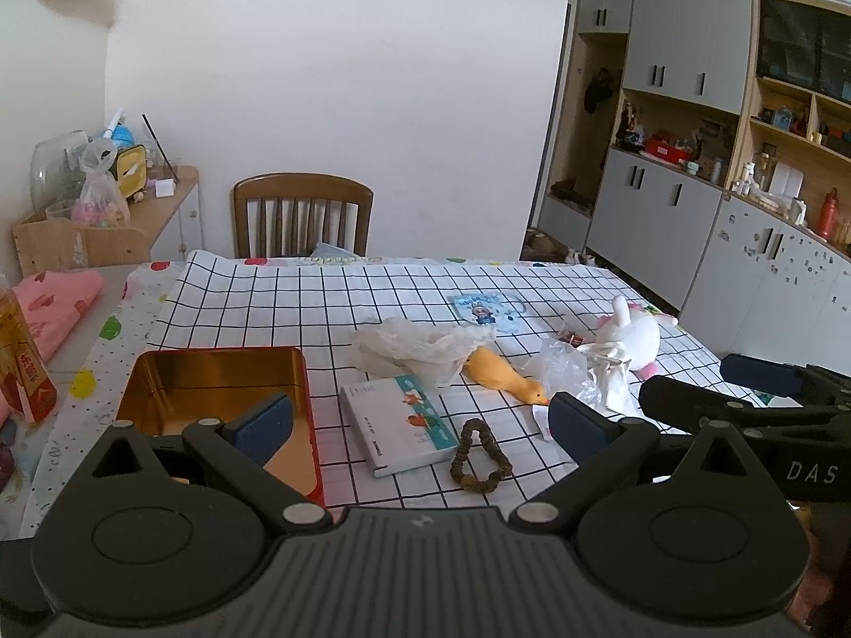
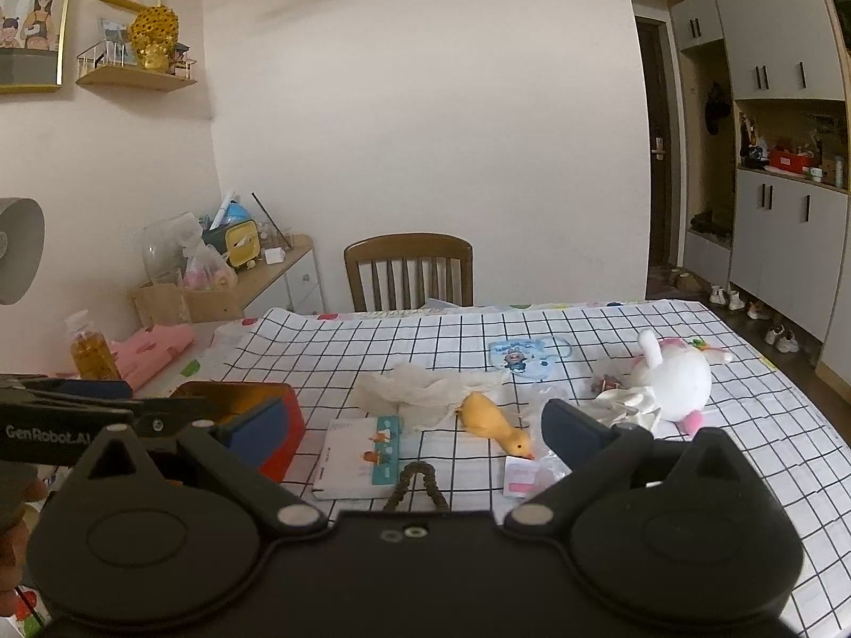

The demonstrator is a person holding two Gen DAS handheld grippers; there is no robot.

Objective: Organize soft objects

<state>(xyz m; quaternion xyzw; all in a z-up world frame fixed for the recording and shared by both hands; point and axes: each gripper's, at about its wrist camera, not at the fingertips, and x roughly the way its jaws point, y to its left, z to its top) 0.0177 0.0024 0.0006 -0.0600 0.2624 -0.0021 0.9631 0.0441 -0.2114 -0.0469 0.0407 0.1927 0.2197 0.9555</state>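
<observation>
Left gripper (image 1: 420, 422) and right gripper (image 2: 409, 433): jaws wide apart, both empty, hovering at the near edge of the surface (image 1: 319, 292) with its checked cloth.

Landmark: open tin (image 1: 213, 388), gold inside, red outside, rigid and empty, probably the target bin.

Going right from the tin:
- Just beside it, a flat box (image 1: 399, 425). Stiff card, not soft.
- Near that, in front, a bead loop (image 1: 478, 452). Hard, limp.
- Behind the box, crumpled translucent bag (image 1: 415, 348). Near weightless and slippery, so I'd pinch a bunched fold.
- Touching the bag, yellow duck (image 1: 502, 375), lying flat. Looks rubbery and squashy; grab mid-body, neck is thin.
- Further right, clear wrap (image 1: 564, 367) and white cloth (image 1: 611, 367). Both thin and floppy.
- Furthest from the tin, white plush (image 1: 633, 337). Light, compressible; jaws should sink in, so take the round body, not the ear.
</observation>
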